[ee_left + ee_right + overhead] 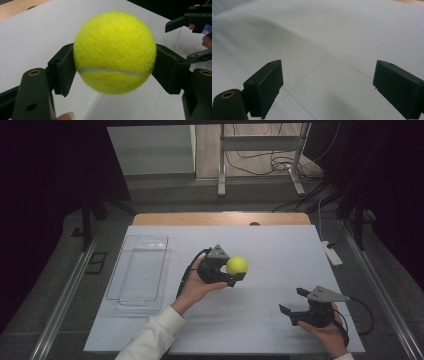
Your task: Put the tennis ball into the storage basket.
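Looking down from the high view, we list a fuzzy yellow-green tennis ball (237, 265) pinched in our left hand-held gripper (235, 272), held above the middle of the white-covered tabletop (270, 245). To its left lies a clear rectangular plastic tray (139, 270), well apart from the ball. Our right hand-held gripper (293, 301) sits near the tabletop's near right corner, its jaws spread with nothing between them. A white sleeve (150, 335) covers the left forearm.

Left gripper view: we record the tennis ball (115, 52) clamped between the two black jaws, one pad pressing each side, a pale seam running across its lower half. The ball hangs clear of the white tabletop (37, 32) below. The right hand-held gripper (186, 37) appears farther off at the upper right, jaws apart.

Right gripper view: we note our right hand-held gripper (327, 85), jaws wide apart over bare white tabletop (332, 37) crossed by thin lines; the tray's corner (229, 5) shows at top left.
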`<state>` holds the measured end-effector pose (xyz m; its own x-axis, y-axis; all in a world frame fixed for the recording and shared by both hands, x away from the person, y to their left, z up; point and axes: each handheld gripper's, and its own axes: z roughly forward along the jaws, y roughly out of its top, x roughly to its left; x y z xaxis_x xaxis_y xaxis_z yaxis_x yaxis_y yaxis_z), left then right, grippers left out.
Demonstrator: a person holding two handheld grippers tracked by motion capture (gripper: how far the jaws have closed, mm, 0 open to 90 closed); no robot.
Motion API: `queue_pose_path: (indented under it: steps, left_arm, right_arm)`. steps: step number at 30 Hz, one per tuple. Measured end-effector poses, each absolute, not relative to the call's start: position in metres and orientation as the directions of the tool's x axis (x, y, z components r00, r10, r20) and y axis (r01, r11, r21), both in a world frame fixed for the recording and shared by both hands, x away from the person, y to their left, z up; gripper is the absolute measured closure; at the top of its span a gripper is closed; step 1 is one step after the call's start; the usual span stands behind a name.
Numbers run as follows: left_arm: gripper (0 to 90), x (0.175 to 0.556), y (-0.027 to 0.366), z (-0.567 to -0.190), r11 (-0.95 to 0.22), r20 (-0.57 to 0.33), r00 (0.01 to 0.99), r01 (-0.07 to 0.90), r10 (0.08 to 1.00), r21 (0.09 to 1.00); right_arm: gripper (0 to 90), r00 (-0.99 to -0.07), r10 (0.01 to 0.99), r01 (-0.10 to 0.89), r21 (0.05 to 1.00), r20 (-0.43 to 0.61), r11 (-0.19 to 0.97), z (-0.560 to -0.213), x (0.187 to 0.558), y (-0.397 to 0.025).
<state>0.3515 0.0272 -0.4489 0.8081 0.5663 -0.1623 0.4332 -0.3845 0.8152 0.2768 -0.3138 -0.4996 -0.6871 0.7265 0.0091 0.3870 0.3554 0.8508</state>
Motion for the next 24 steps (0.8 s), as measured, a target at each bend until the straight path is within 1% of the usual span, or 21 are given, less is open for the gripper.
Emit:
queue_pose_path:
  steps: [8,24]
  left_arm:
    - [27.0,0.346,0.033,-0.445,-0.383,-0.154,0.808,0.426,0.569,0.820]
    - [27.0,0.338,0.064,-0.435,-0.341,-0.151,0.778,0.430,0.610,0.836]
  right_arm:
    - [9.7,-0.689,0.725,0.383,0.852,0.006,0.358,-0.499,0.277,-0.314]
    - [9.8,-0.692,0.722,0.381,0.851,0.003,0.361,-0.499,0.277,-0.312]
